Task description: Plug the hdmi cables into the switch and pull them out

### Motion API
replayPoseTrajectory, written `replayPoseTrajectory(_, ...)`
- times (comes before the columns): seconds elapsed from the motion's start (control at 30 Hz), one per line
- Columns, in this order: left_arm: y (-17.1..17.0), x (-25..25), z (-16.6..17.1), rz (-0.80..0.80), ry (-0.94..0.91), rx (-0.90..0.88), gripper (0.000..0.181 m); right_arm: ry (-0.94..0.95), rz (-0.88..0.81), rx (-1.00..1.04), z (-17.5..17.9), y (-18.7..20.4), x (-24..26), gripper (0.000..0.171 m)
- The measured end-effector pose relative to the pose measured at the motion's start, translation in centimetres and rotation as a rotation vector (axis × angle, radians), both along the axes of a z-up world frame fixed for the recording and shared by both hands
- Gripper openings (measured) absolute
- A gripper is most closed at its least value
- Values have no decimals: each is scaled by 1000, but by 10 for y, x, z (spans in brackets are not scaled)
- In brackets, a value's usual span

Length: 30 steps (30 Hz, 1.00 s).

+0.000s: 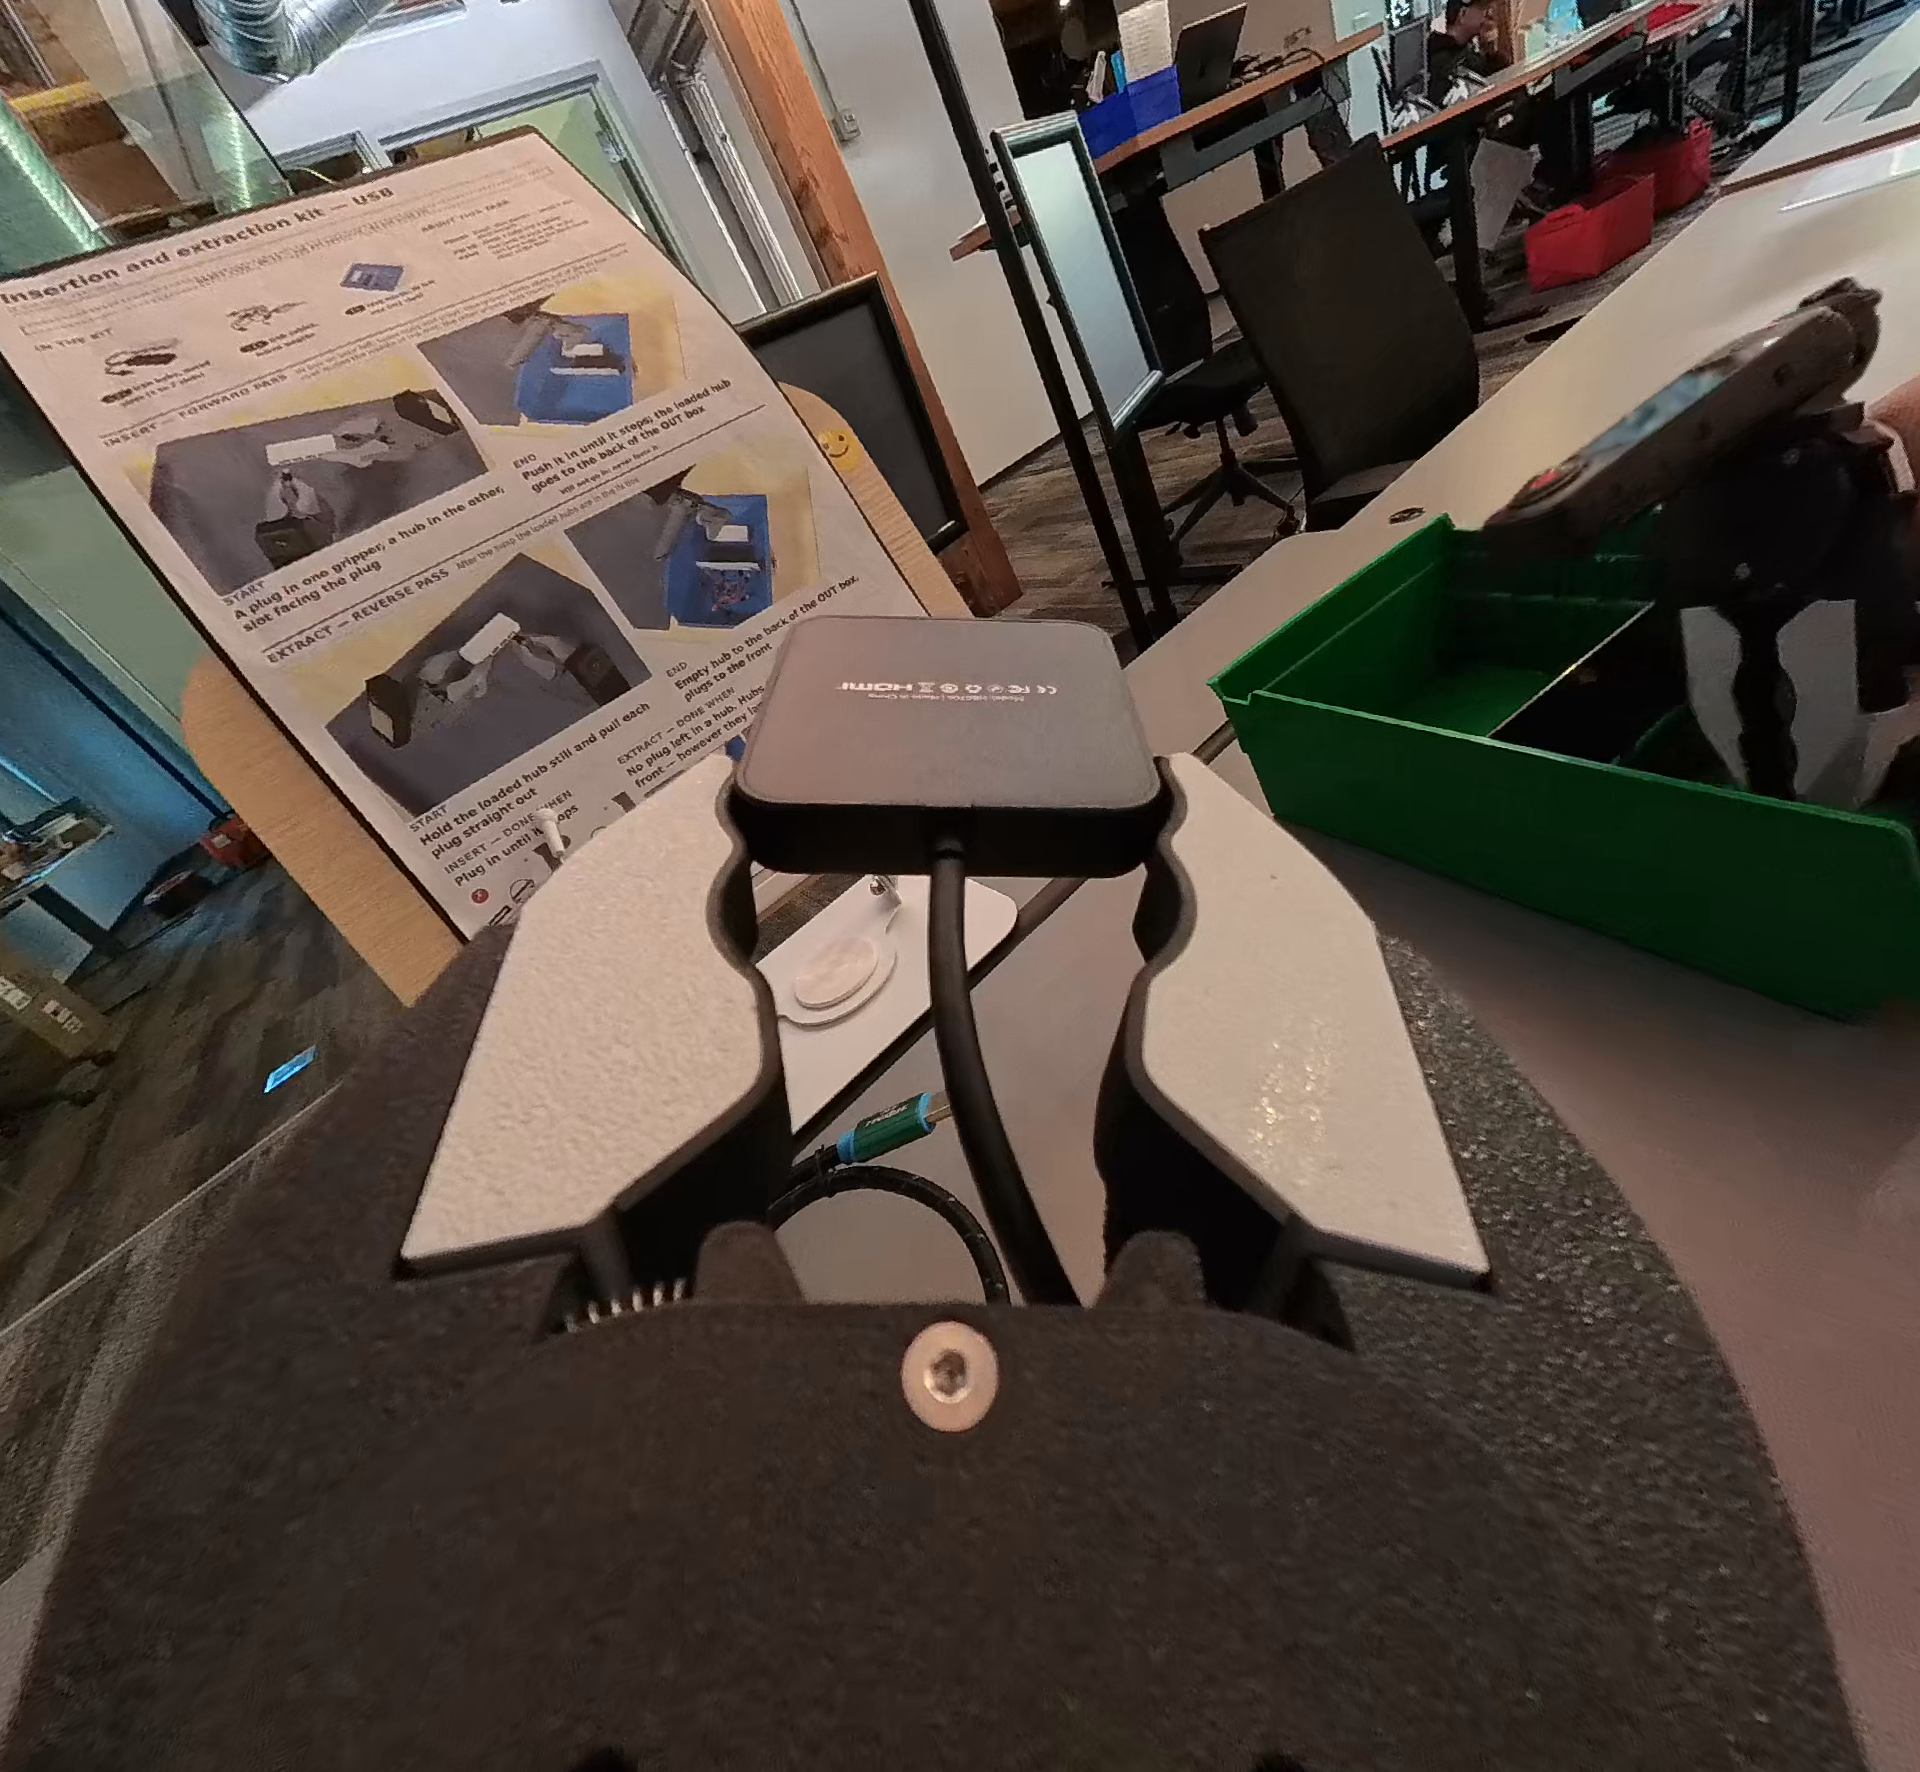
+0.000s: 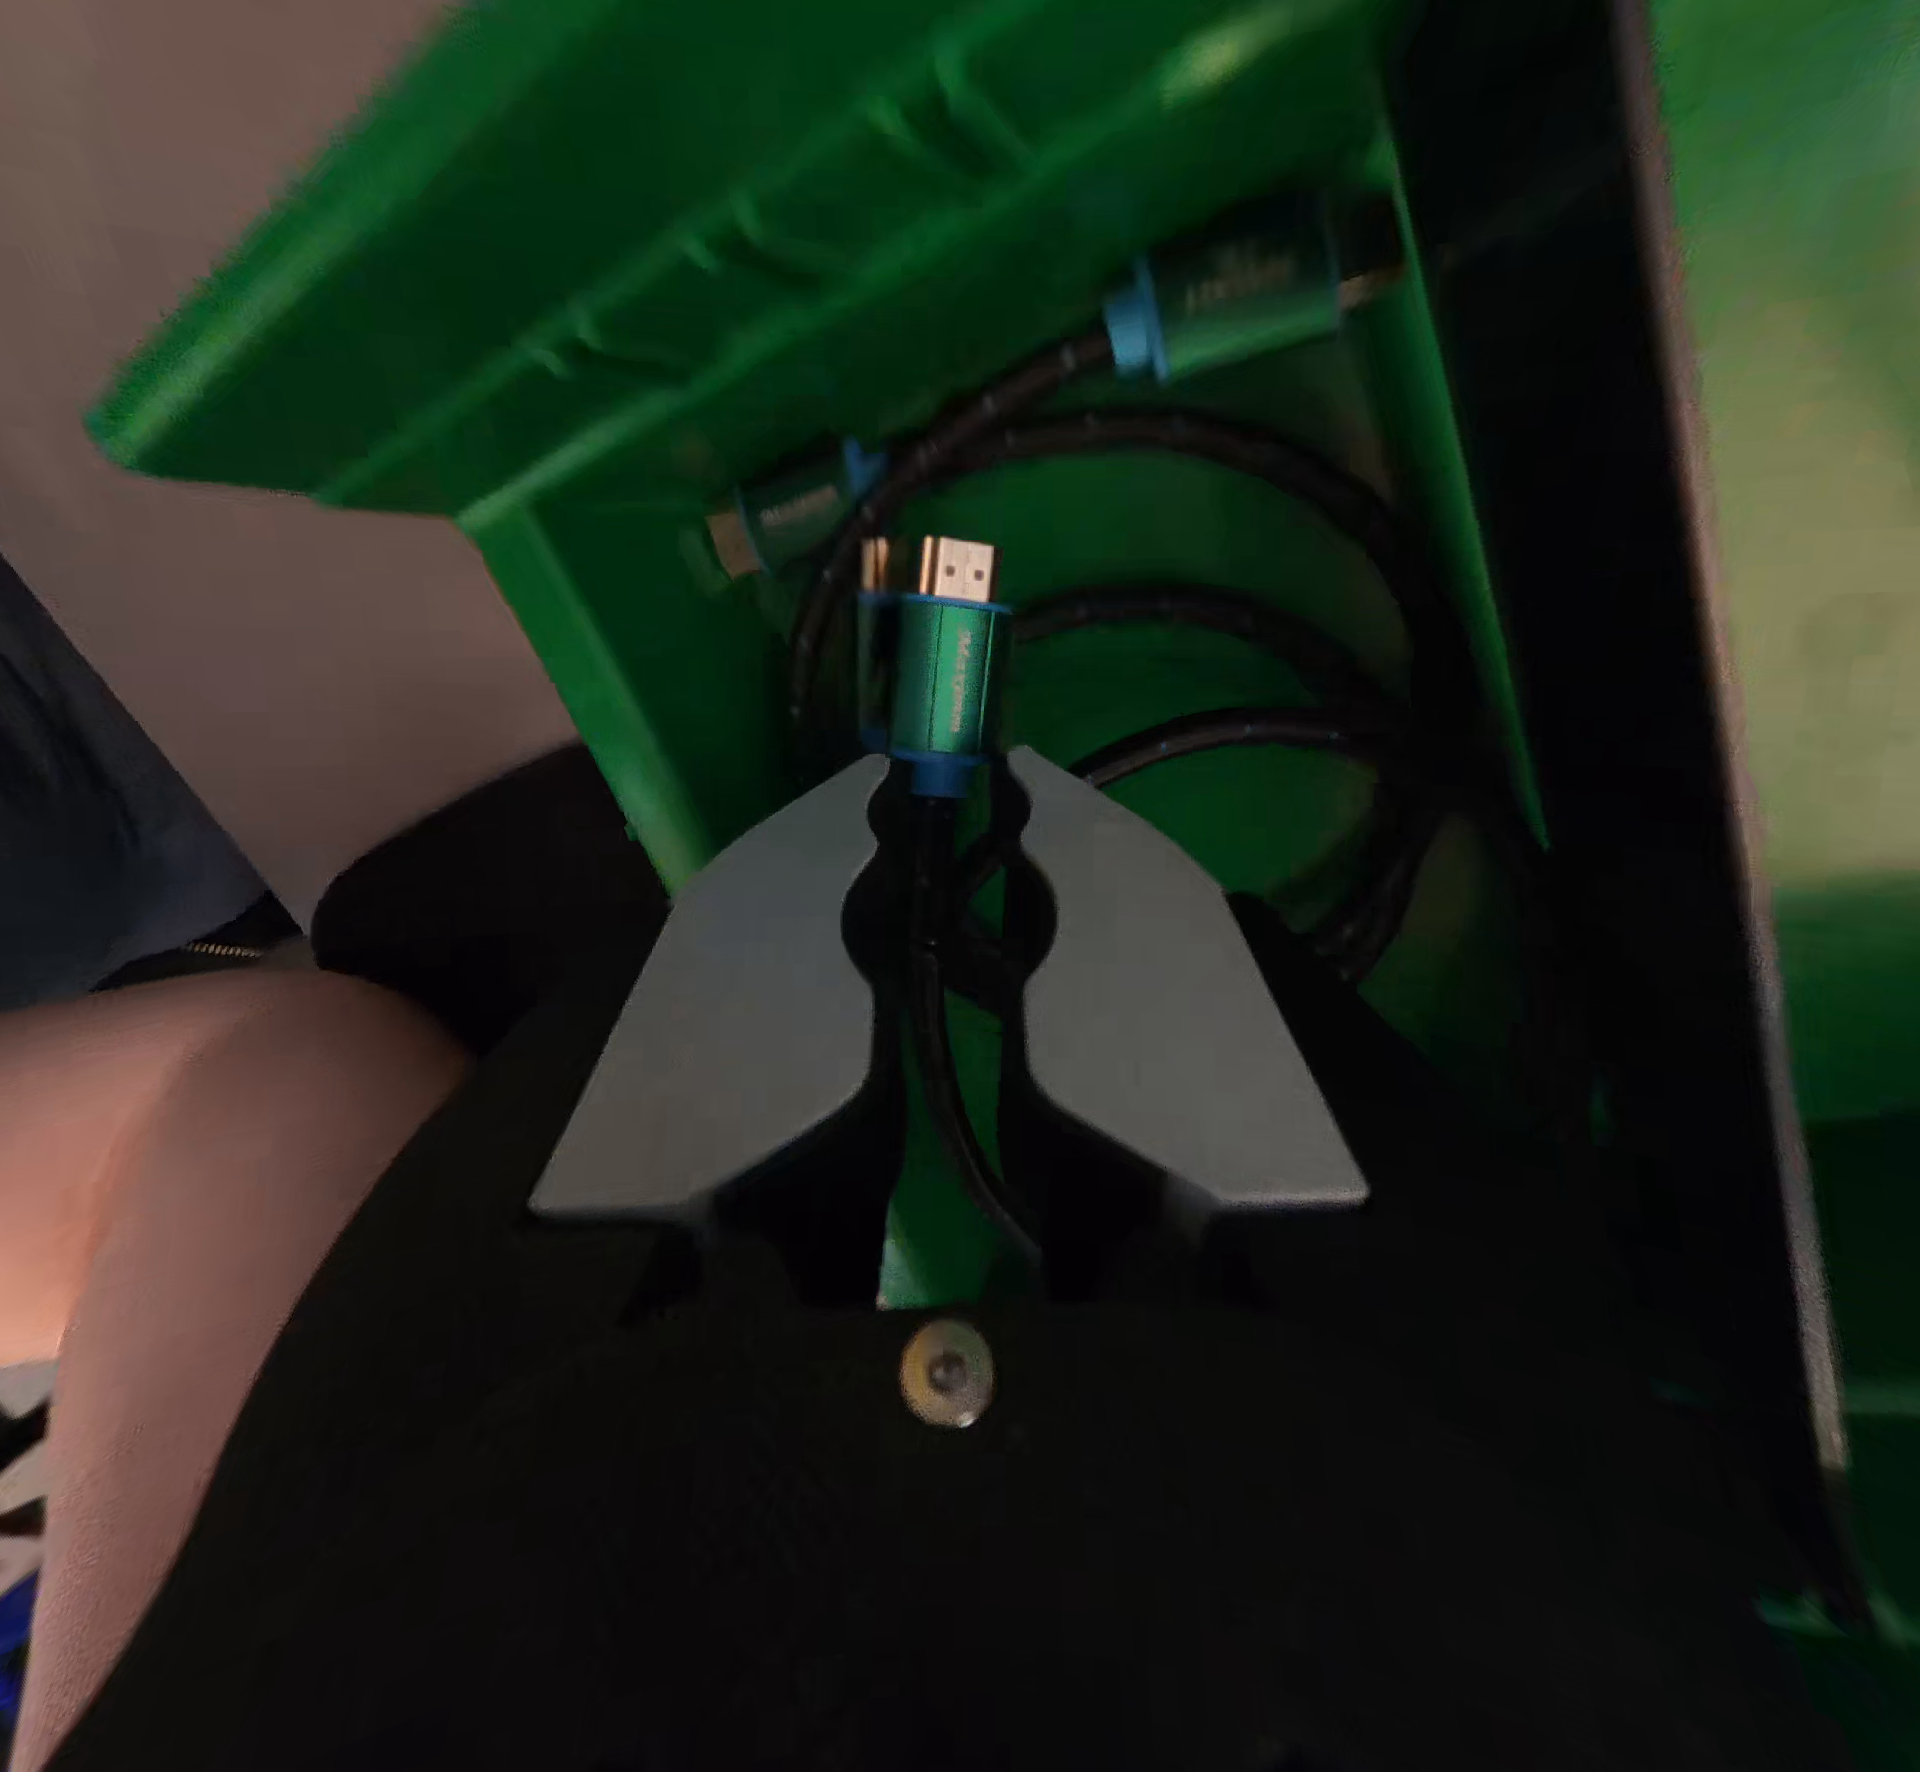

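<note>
My left gripper point(image 1: 945, 818) is shut on the black HDMI switch point(image 1: 951, 720), holding it flat above the table edge, its short black lead point(image 1: 971, 1026) running back between the fingers. A green-blue HDMI plug point(image 1: 894, 1117) lies on the table below it. My right gripper point(image 2: 948, 772) is shut on the base of a green-blue HDMI plug point(image 2: 943, 668) with a gold tip pointing forward, inside the green bin point(image 2: 644, 195). Two more plugs point(image 2: 1236, 299) point(image 2: 795, 517) and coiled black cable point(image 2: 1247, 600) lie in the bin. The right gripper also shows in the left wrist view point(image 1: 1766, 673), reaching into the bin point(image 1: 1538, 839).
An instruction board point(image 1: 416, 517) leans behind the switch. A black divider point(image 2: 1621, 683) splits the bin. A white round pad point(image 1: 836, 984) lies on the grey table point(image 1: 1621, 1151). Office chairs and desks stand beyond the table; a person's arm point(image 2: 187, 1151) is at left. Some 40 cm of space lies between my two pairs of fingers.
</note>
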<state>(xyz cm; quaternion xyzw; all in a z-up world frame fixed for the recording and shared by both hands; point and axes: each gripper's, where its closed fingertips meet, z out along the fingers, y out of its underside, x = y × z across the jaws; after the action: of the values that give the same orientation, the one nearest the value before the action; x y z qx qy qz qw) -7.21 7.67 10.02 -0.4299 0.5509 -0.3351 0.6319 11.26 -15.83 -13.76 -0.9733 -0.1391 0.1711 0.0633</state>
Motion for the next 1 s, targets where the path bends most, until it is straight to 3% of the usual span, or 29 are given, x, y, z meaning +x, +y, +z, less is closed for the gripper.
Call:
replayPoseTrajectory(0.17,1,0,0,5,0,0,71,-95,-81,-38,0,-8,17,15)
replayPoseTrajectory(0.33,0,0,-1,1,3,-3,71,27,-47,1,8,-1,0,18)
replayPoseTrajectory(0.57,-5,1,-2,-28,-1,-15,71,-7,-71,190,45,4,5,17)
replayPoseTrajectory(0.67,-17,4,-3,-93,-4,-21,71,-92,-32,356,77,21,1,16)
replayPoseTrajectory(0.77,-36,7,-5,-203,-7,-29,71,-175,77,629,123,61,-24,20)
replayPoseTrajectory(0.87,-54,8,-7,-289,3,-29,71,-119,186,893,169,108,-80,34)
replayPoseTrajectory(1.0,-77,6,-17,-435,76,-64,71,-184,410,1152,196,136,-148,56)
